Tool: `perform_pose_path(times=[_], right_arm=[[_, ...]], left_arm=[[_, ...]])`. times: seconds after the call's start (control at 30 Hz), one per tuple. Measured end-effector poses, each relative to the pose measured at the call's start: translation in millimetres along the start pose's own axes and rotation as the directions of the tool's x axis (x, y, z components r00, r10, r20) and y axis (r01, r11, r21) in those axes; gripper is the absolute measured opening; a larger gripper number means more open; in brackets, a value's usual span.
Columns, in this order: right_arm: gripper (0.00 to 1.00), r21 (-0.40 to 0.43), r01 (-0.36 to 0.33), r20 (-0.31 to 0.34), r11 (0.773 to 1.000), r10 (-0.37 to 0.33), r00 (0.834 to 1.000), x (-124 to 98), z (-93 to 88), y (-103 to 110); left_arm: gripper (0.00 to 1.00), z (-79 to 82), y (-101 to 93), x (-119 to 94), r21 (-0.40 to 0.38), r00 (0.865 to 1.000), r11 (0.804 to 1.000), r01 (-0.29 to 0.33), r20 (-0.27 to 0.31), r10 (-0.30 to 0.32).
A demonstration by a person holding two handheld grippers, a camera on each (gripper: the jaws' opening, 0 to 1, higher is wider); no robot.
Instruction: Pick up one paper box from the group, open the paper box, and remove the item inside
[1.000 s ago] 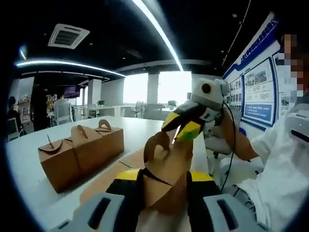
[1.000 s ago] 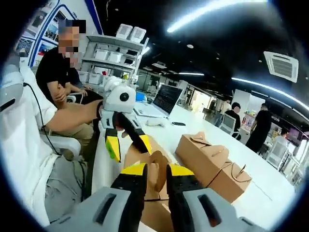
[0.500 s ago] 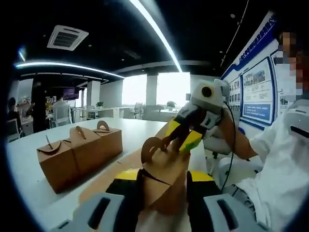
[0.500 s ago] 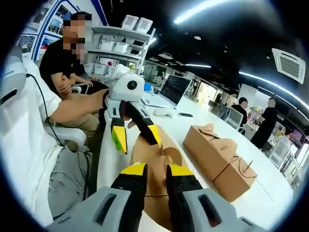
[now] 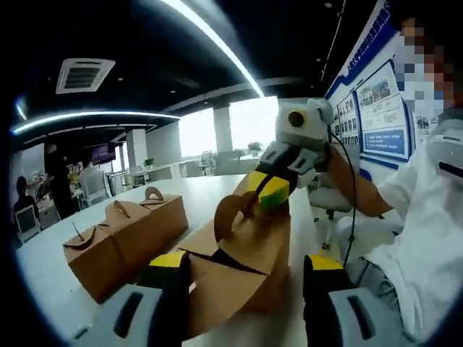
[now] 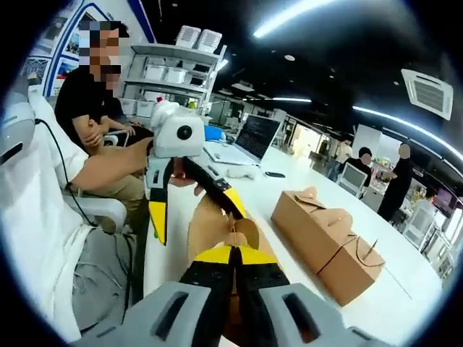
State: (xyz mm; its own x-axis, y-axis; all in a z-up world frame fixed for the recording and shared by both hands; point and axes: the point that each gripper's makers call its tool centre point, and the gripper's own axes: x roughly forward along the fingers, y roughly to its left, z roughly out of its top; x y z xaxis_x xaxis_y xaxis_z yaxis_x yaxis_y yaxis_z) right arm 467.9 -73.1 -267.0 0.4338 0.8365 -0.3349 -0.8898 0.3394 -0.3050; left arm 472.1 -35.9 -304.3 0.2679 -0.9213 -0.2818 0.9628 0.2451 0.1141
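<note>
In the left gripper view, the group of paper boxes (image 5: 123, 235) sat on the white tabletop (image 5: 210, 191) out at nine o'clock, closed, handles up, well apart from the action. Dead centre, the held paper box (image 5: 242, 253) hung between the left gripper (image 5: 246, 271) jaws, which stood wide, one yellow-tipped jaw on either side of the box; whether they actually touched the cardboard could not be told. A flap of that box stuck out toward seven o'clock and its curved handle (image 5: 230, 211) rose at twelve o'clock. Up at one o'clock the right gripper (image 5: 266, 189) came in from the right, its yellow tips pinched down on the top of that handle. A person's white sleeve (image 5: 427, 238) was at three o'clock.

Over in the right gripper view, the left gripper (image 6: 195, 206) sat at eleven o'clock, jaws splayed wide either side of the paper box (image 6: 210, 231). At six o'clock the right gripper's (image 6: 233, 254) own jaws were drawn narrow, tips together on the box's handle (image 6: 242, 233). The group of boxes (image 6: 329, 235) lay at three o'clock on the tabletop (image 6: 289, 181), with a laptop (image 6: 249, 141) beyond at twelve o'clock.
</note>
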Motion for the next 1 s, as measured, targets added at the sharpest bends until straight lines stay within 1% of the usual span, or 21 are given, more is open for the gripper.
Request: perform_pose_path(times=[0.07, 0.1, 0.13, 0.27, 0.37, 0.43, 0.53, 0.6, 0.63, 0.67, 0.7, 0.73, 0.77, 0.8, 0.87, 0.9, 0.97, 1.0], right_arm=[[0.03, -0.002, -0.01, 0.015, 1.0, 0.01, 1.0, -2, 4.3, 1], [0.03, -0.005, -0.009, 0.018, 1.0, 0.01, 1.0, -3, 5.0, 1], [0.03, -0.008, -0.008, 0.022, 1.0, 0.008, 1.0, -3, 5.9, 0], [0.03, -0.008, -0.02, 0.037, 1.0, 0.02, 0.999, -6, 8.3, 2], [0.03, -0.027, -0.033, 0.047, 0.999, 0.035, 0.998, -9, 10.3, 7], [0.03, -0.06, -0.043, 0.05, 0.997, 0.046, 0.998, -9, 11.2, 11], [0.03, -0.071, -0.048, 0.053, 0.996, 0.052, 0.997, -11, 11.1, 13], [0.03, -0.078, -0.05, 0.058, 0.996, 0.055, 0.997, -13, 9.7, 12], [0.03, -0.072, -0.05, 0.061, 0.996, 0.054, 0.997, -14, 8.6, 10], [0.03, -0.068, -0.054, 0.064, 0.996, 0.059, 0.996, -16, 6.6, 10], [0.03, -0.077, -0.063, 0.067, 0.995, 0.068, 0.995, -17, 5.3, 10], [0.03, -0.084, -0.068, 0.07, 0.994, 0.074, 0.995, -18, 4.2, 10], [0.03, -0.082, -0.071, 0.071, 0.994, 0.077, 0.995, -18, 3.1, 9], [0.03, -0.078, -0.073, 0.072, 0.994, 0.078, 0.994, -19, 2.5, 8], [0.03, -0.073, -0.069, 0.078, 0.995, 0.075, 0.994, -18, 1.6, 4], [0.03, -0.072, -0.067, 0.079, 0.995, 0.073, 0.994, -18, 1.5, 4], [0.03, -0.081, -0.07, 0.082, 0.994, 0.077, 0.994, -18, 2.0, 4], [0.03, -0.086, -0.076, 0.087, 0.993, 0.084, 0.993, -18, 2.8, 6]], left_arm=[[0.67, -1.3, -2.0, 4, 0.027, 1.0, 1.0, -0.001, -0.013, 0.002], [0.67, -1.3, -2.9, 6, 0.024, 1.0, 1.0, -0.001, -0.016, 0.002], [0.67, -1.4, -2.3, 8, 0.038, 1.0, 0.999, -0.01, -0.023, 0.011], [0.64, -1.7, -2.0, 9, 0.053, 0.998, 0.998, -0.03, -0.046, 0.033], [0.65, -3.8, -4.8, 10, 0.074, 0.996, 0.997, -0.036, -0.081, 0.042], [0.68, -4.7, -8.0, 11, 0.086, 0.995, 0.996, -0.029, -0.095, 0.037], [0.68, -4.7, -10.0, 10, 0.083, 0.994, 0.996, -0.018, -0.109, 0.027], [0.67, -1.2, -14.8, 4, 0.068, 0.995, 0.997, 0.021, -0.102, -0.014], [0.66, 1.6, -16.0, 1, 0.057, 0.995, 0.998, 0.034, -0.091, -0.029], [0.62, 11.0, -14.6, -5, 0.041, 0.998, 0.998, 0.038, -0.043, -0.036], [0.56, 24.6, -9.4, -11, 0.03, 0.999, 0.999, 0.026, 0.027, -0.026], [0.5, 36.0, -4.7, -18, 0.005, 0.996, 1.0, 0.016, 0.083, -0.016], [0.45, 43.6, 0.7, -25, -0.015, 0.993, 1.0, 0.003, 0.116, -0.001], [0.39, 46.7, 7.4, -28, -0.019, 0.992, 0.999, -0.027, 0.12, 0.029], [0.32, 43.8, 19.9, -32, 0.017, 0.993, 0.996, -0.093, 0.074, 0.092], [0.29, 42.0, 23.9, -31, 0.037, 0.992, 0.993, -0.116, 0.051, 0.114], [0.26, 42.8, 27.3, -27, 0.04, 0.991, 0.991, -0.127, 0.045, 0.125], [0.23, 42.8, 30.2, -26, 0.036, 0.99, 0.99, -0.139, 0.04, 0.137]])
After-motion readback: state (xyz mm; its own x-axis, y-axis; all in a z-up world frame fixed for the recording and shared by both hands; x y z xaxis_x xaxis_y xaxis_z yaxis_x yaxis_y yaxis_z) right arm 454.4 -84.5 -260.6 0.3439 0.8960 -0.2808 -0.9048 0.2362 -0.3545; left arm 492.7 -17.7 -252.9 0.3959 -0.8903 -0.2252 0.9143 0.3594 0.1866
